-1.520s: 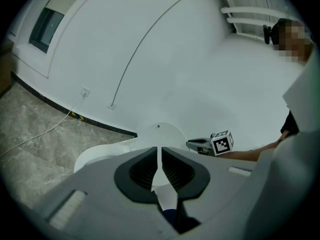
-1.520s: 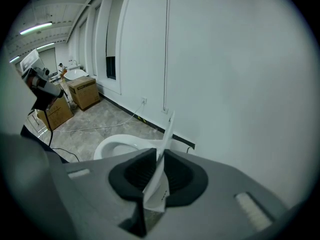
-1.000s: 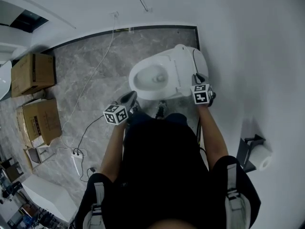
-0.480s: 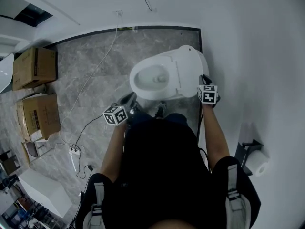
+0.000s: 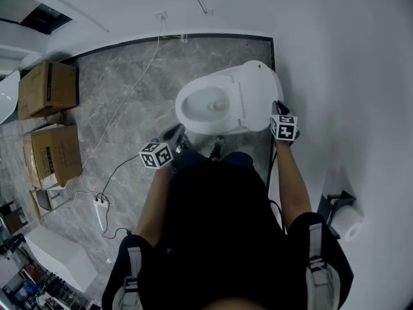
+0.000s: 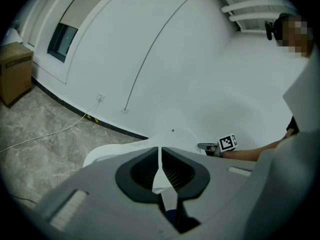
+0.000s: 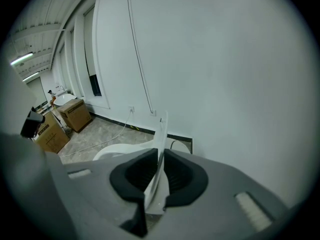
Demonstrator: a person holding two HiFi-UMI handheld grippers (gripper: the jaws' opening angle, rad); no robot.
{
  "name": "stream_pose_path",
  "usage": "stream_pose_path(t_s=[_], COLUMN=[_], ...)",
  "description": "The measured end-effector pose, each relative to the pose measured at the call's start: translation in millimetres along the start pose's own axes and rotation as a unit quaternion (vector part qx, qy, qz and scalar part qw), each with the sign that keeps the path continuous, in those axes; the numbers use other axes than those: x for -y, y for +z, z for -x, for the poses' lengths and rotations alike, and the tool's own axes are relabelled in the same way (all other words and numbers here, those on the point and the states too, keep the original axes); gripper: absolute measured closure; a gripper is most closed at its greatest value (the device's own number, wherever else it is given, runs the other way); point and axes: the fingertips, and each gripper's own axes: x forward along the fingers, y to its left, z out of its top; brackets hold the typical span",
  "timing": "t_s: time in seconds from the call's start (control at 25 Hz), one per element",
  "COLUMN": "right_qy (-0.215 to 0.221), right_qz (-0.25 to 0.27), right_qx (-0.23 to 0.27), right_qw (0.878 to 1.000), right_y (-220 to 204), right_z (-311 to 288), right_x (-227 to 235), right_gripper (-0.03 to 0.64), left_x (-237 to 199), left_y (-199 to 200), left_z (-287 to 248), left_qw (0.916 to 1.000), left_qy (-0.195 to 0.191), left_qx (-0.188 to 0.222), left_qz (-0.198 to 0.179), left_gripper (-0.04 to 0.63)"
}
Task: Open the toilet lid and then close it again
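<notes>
Where the grey floor [image 5: 129,108] reaches its far right corner, the toilet lid [image 5: 259,88] stands raised off the open bowl [image 5: 208,105]; your right gripper [image 5: 279,108] sits at the lid's near edge, and its jaws have just been closing, that edge pinched between them; your left gripper [image 5: 174,133] hangs apart from the lid, by the bowl's near left rim, jaws together on nothing; toilet base and near rim are cut off by your own body; hinge not discernible; from the right gripper view the lid shows edge-on only, a thin blade; lid white, smooth, glossy, rounded at the top.
</notes>
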Motion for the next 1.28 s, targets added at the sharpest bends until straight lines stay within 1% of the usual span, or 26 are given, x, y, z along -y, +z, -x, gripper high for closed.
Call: stream_pose_path(t_s=[0.24, 0.52, 0.96, 1.16, 1.28], right_qy=[0.002, 0.004, -0.009, -0.015, -0.025], right_qz=[0.005, 0.011, 0.014, 0.015, 0.032], right_qx=[-0.001, 0.003, -0.005, -0.008, -0.012], right_qw=[1.0, 1.0, 1.0, 1.0, 0.999], right_y=[0.0, 4.7, 10.0, 17.5, 17.9], right_z=[0.9, 3.4, 4.7, 3.5, 1.9], right_x=[-7.4, -24.8, -60.5, -91.2, -106.6], right_gripper=[0.583, 0.583, 0.583, 0.581, 0.575], left_x=[-2.2, -17.1, -62.3, -87.8, -99.6], left_y=[-1.0, 4.8, 11.5, 32.2, 41.7], left_z=[1.6, 14.4, 43.7, 53.3, 57.5], left_qw=[1.0, 0.9999, 0.9997, 0.9997, 0.9997], left_qy=[-0.002, 0.001, 0.0, -0.009, -0.015], left_qx=[0.003, 0.012, 0.003, -0.003, -0.008], left_qz=[0.004, 0.011, 0.026, 0.021, 0.016], left_gripper=[0.566, 0.566, 0.566, 0.566, 0.566])
